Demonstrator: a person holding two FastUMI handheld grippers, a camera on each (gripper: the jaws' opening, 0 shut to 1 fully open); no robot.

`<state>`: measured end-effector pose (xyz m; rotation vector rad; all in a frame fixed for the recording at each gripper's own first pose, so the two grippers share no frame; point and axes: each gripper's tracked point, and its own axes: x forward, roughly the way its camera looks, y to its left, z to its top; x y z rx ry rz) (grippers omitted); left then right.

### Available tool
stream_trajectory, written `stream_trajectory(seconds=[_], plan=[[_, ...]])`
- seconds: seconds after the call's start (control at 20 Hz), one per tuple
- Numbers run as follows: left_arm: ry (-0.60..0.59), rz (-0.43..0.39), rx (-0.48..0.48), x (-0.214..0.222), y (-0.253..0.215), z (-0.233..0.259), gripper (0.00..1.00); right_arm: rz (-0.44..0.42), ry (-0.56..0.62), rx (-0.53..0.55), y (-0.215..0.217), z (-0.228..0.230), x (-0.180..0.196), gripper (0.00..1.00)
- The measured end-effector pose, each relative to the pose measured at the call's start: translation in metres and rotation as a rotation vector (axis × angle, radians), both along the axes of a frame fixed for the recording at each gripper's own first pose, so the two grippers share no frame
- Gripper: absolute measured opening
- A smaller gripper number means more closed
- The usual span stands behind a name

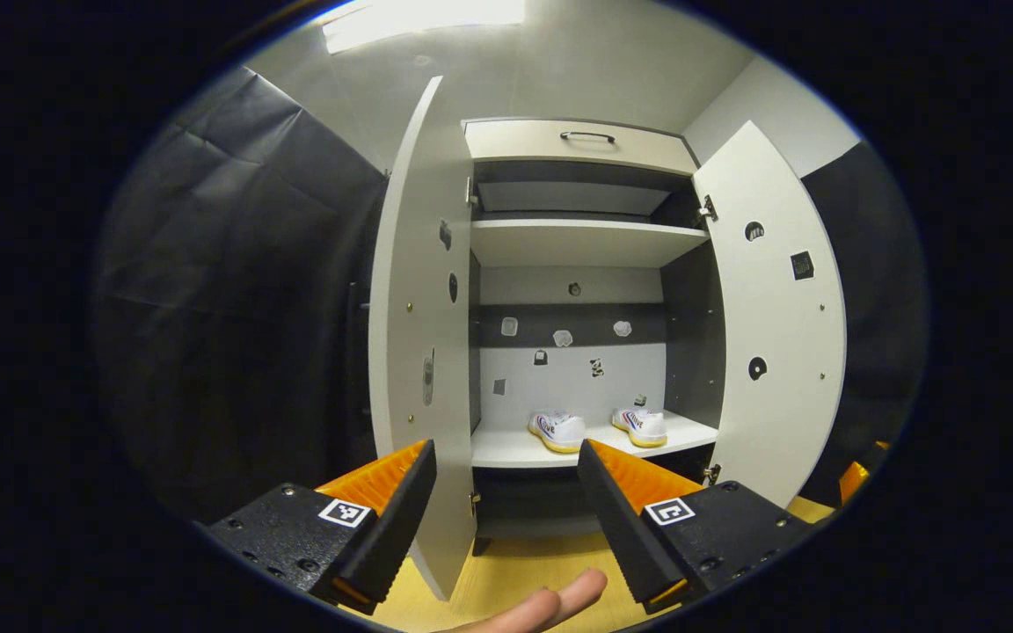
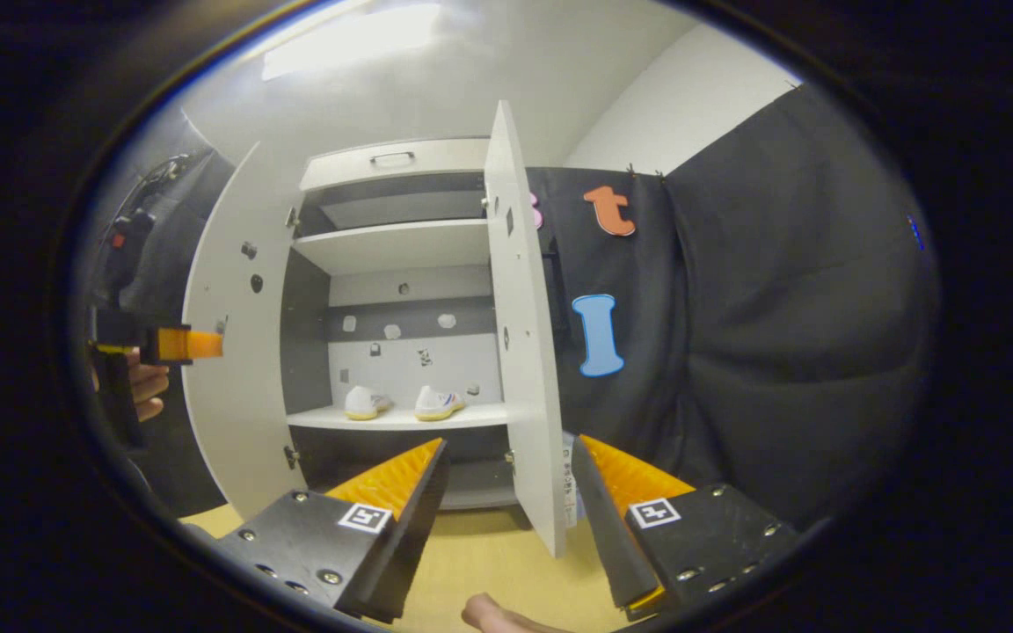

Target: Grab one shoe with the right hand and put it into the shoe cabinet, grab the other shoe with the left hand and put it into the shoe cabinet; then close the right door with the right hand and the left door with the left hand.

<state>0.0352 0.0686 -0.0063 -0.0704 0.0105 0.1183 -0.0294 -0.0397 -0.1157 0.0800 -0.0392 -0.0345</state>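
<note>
Shoes, one (image 1: 558,430) beside the other (image 1: 640,425), sit on the cabinet's lower shelf (image 1: 506,450) near its front edge. Left tongs (image 1: 506,519) and right tongs (image 2: 508,519) gape empty. The left door (image 1: 419,334) and right door (image 2: 524,334) remain unclosed.

Both claws are held level with jaws spread wide: the left claw (image 1: 506,492) and the right claw (image 2: 511,492), nothing gripped.

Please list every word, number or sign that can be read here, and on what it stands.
Shoes: coloured side marks, too small to read.
Stickers on cabinet back wall: blurred, unreadable.
Square markers on left gripper and right gripper: patterns, not words.
</note>
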Motion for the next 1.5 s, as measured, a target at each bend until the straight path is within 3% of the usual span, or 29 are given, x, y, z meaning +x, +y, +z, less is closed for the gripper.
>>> stream_trajectory(seconds=[0.3,0.55,0.85,1.5], plan=[[-0.008,-0.049,0.036,-0.029,-0.020,-0.023,0.98,-0.040,0.011,-0.026,0.009,0.016,0.001,0.83],[0.023,-0.118,0.038,-0.049,-0.043,-0.048,0.98,0.012,0.026,-0.063,0.034,0.006,-0.010,0.81],[-0.001,-0.093,0.048,-0.055,-0.038,-0.047,0.98,-0.002,0.010,-0.115,0.042,0.006,-0.025,0.83],[0.021,-0.081,0.006,-0.053,-0.036,-0.055,0.98,-0.014,-0.015,-0.072,0.029,0.007,-0.037,0.80]])
